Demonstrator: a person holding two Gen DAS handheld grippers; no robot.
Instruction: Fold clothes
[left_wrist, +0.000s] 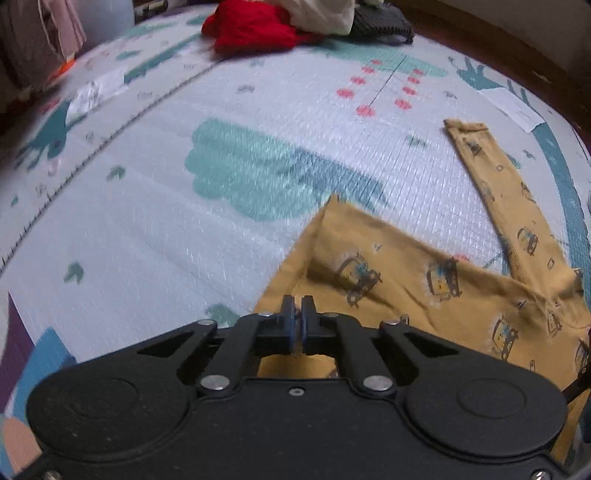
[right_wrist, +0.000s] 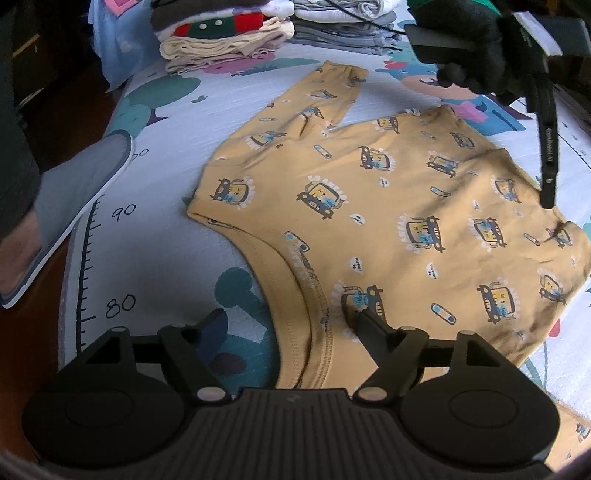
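The yellow shirt (right_wrist: 388, 206) lies spread flat on the play mat (right_wrist: 177, 258), filling the middle and right of the right wrist frame. The right tool (right_wrist: 286, 317) is released, jaws wide, straddling the shirt's neckline at lower centre. In the left wrist frame the left tool (left_wrist: 297, 314) is clenched with nothing between its pads, over the shirt's edge at lower centre; one sleeve (left_wrist: 498, 192) reaches toward the upper right.
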